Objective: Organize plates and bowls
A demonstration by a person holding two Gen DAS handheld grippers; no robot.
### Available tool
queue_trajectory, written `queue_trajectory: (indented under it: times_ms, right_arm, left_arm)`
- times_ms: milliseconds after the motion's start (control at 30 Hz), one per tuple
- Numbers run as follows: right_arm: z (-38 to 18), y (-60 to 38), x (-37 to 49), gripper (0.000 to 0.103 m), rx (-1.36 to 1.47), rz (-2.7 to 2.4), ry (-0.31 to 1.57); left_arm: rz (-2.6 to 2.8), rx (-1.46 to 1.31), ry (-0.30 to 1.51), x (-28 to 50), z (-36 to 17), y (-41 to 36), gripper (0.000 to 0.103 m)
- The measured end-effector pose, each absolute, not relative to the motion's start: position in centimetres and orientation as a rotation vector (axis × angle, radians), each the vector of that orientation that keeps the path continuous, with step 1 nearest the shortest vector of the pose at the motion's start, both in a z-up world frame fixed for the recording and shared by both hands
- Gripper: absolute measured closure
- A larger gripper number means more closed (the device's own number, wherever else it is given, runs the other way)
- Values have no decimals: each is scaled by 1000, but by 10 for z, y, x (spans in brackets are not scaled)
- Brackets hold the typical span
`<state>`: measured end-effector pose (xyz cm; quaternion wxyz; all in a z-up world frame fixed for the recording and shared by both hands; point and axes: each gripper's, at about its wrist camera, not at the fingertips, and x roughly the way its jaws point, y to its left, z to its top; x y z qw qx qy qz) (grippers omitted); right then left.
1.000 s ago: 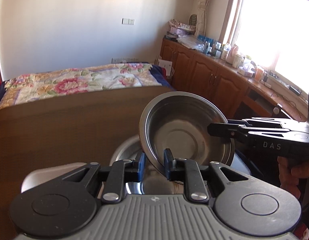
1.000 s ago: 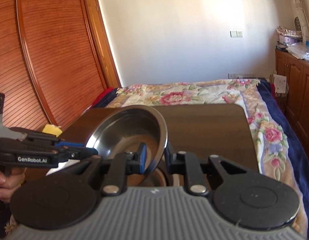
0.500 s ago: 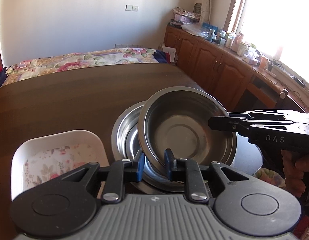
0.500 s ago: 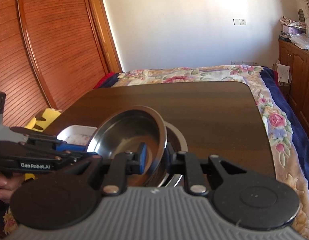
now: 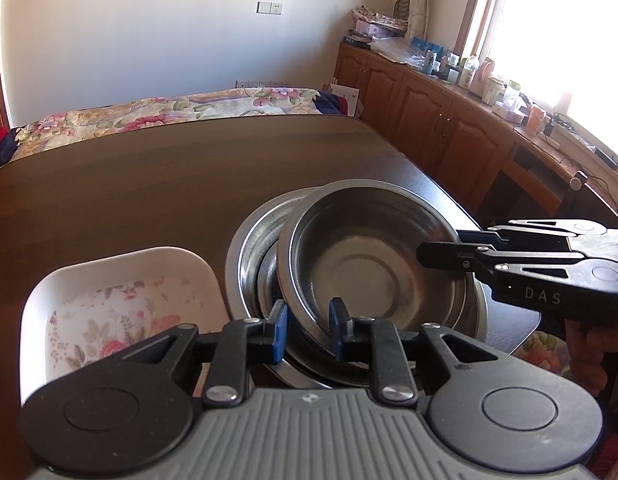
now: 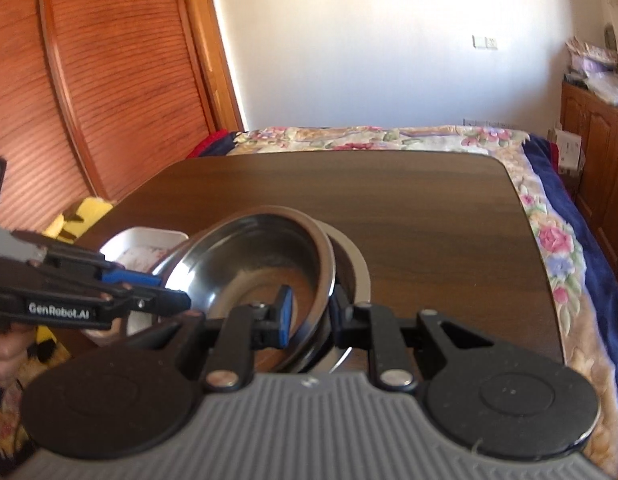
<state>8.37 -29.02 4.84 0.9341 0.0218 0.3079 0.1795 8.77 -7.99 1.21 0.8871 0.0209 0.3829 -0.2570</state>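
A: Leftmost, what is seen on the tabletop (image 5: 157,184)?

B: A white square dish (image 5: 121,304) with a floral print inside is set near the tabletop's near left corner in the left wrist view. It lies flat and is gripped by nothing.

A: And just beside it?

B: A larger steel bowl (image 5: 249,256) is placed immediately to the dish's right, close to the near edge. Whether the two rims touch cannot be told. A smaller steel bowl (image 5: 369,260) is held tilted within the larger one, its left rim raised above the larger bowl's wall; whether its underside touches the larger bowl is hidden.

A: How is the smaller bowl gripped?

B: Its near rim is pinched by the left gripper (image 5: 307,330), one blue pad (image 5: 279,332) outside the wall and the other inside. In the right wrist view the same gripper (image 6: 165,296) is seen reaching in from the left, clamped on the rim.

A: And on the right side?

B: The right gripper (image 5: 435,250) is seen entering from the right edge, closed on the bowl's right rim. In its own view (image 6: 311,316) the bowl's wall (image 6: 269,264) is caught between the fingers. A hand (image 5: 589,344) is partly seen behind it.

A: Beyond the tabletop?

B: A flowered bedspread (image 6: 389,138) is seen past the far edge, and wooden cabinets (image 5: 429,116) along the right wall.
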Motion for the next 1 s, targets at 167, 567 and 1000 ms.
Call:
queue_trajectory:
  times_ms: [167, 567, 1000]
  right_arm:
    - [49, -288, 84, 81, -2, 362, 621]
    - [51, -288, 86, 80, -25, 351, 611]
    - [66, -291, 67, 80, -34, 333, 480]
  left_arm:
    - [-527, 48, 791, 87, 12, -83, 80]
    - [-526, 24, 765, 83, 17, -73, 79]
    - [-494, 54, 641, 63, 34, -70, 74]
